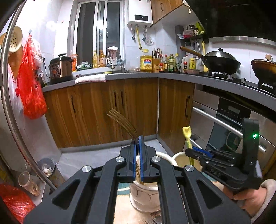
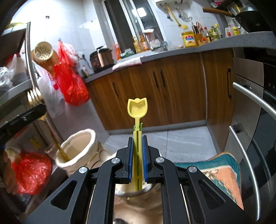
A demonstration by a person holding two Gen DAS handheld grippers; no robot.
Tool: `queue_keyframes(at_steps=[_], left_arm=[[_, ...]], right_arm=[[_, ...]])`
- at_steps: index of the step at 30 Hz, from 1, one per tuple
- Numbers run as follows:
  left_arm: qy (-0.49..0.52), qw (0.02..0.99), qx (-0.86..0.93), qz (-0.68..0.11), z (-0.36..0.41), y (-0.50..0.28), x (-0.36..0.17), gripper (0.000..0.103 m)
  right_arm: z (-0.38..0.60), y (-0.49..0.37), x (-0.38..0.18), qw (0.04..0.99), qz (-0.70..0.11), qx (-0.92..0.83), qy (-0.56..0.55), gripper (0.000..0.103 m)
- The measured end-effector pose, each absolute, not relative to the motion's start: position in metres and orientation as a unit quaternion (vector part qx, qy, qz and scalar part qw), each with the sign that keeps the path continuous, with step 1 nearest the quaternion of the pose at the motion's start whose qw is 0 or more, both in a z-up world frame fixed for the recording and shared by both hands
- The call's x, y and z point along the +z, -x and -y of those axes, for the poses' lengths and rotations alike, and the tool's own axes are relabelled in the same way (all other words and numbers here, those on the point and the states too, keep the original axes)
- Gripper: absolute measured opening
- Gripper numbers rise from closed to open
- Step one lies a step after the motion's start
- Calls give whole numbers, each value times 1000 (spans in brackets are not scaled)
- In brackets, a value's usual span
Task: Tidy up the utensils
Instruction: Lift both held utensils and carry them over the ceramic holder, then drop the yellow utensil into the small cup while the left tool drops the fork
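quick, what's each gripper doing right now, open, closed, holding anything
Left gripper: closed on the gold fork, its handle end down in a cream holder.
Right gripper: closed on the yellow spoon.

Wooden base cabinets (image 1: 103,110) under a grey countertop (image 1: 131,75), white-tiled walls (image 1: 50,15), dark window (image 1: 98,32), grey tile floor (image 2: 186,143)
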State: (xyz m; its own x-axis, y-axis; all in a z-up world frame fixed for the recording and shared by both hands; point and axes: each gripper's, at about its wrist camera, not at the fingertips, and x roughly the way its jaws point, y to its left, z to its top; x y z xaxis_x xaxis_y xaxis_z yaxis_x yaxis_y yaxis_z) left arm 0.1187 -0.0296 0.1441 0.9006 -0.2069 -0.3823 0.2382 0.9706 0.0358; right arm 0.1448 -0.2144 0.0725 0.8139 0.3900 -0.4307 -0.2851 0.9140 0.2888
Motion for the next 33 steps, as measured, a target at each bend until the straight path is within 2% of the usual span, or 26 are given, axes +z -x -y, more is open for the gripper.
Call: queue_keyframes(at_steps=[9, 26, 28, 33], left_arm=[[-37, 970, -123, -205, 28, -119, 133, 3], [-46, 970, -118, -208, 32, -117, 125, 3], [-46, 970, -117, -208, 31, -117, 125, 3], [-48, 970, -116, -207, 31, -117, 125, 3]], right_arm=[[213, -141, 66, 938, -289, 169, -93, 11], [210, -134, 68, 941, -285, 168, -72, 12], [210, -133, 67, 942, -283, 168, -69, 13], [210, -129, 69, 943, -279, 168, -68, 23]])
